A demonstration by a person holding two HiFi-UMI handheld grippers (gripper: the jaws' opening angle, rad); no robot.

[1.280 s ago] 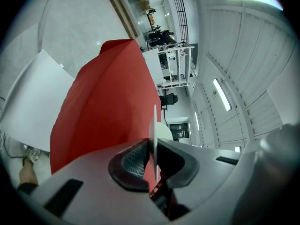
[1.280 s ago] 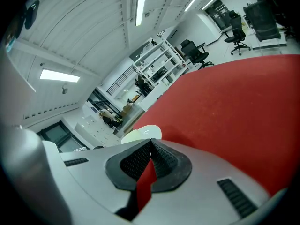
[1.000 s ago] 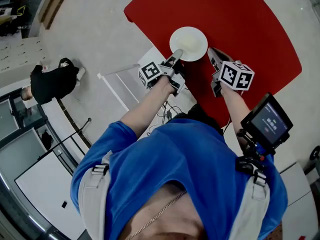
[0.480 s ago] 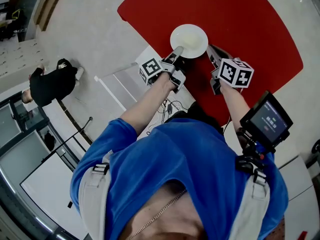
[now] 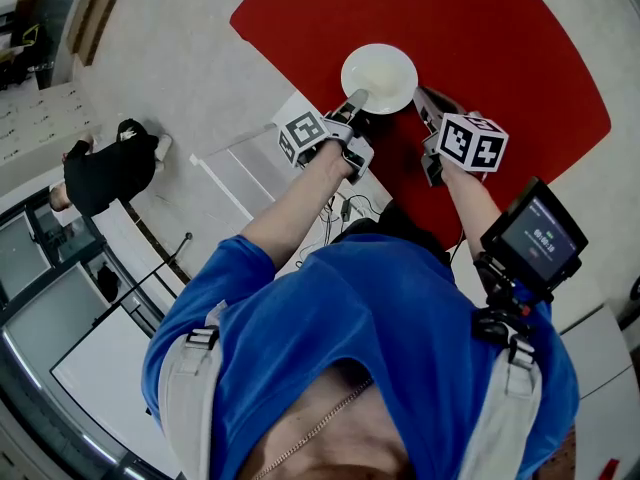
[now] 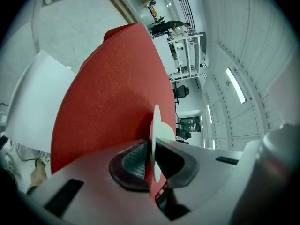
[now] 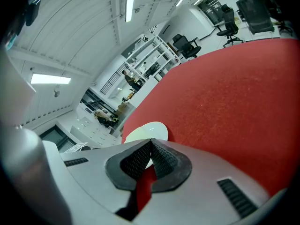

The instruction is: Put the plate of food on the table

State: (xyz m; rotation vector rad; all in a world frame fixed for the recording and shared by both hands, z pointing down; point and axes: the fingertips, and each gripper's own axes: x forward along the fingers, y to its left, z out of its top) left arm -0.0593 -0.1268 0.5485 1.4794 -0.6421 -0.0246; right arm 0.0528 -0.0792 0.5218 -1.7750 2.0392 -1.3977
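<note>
A white plate (image 5: 379,78) with a pale cream filling hangs over the near edge of the red table (image 5: 500,58). My left gripper (image 5: 357,99) is shut on the plate's near-left rim. In the left gripper view the plate (image 6: 155,125) shows edge-on, clamped between the pads of that gripper (image 6: 152,147). My right gripper (image 5: 422,96) sits just beside the plate's right rim. In the right gripper view its jaws (image 7: 150,142) meet with nothing between them. The plate (image 7: 146,131) lies just beyond them, over the red table (image 7: 234,93).
A white frame stand (image 5: 250,163) is on the floor left of the table. A person in black (image 5: 110,168) crouches at the far left. A small screen (image 5: 535,238) rides on my right forearm. Office chairs (image 7: 227,15) and shelving (image 7: 154,55) stand beyond the table.
The plate and both grippers have moved a little farther in over the red table. The left grip on the rim is unchanged.
</note>
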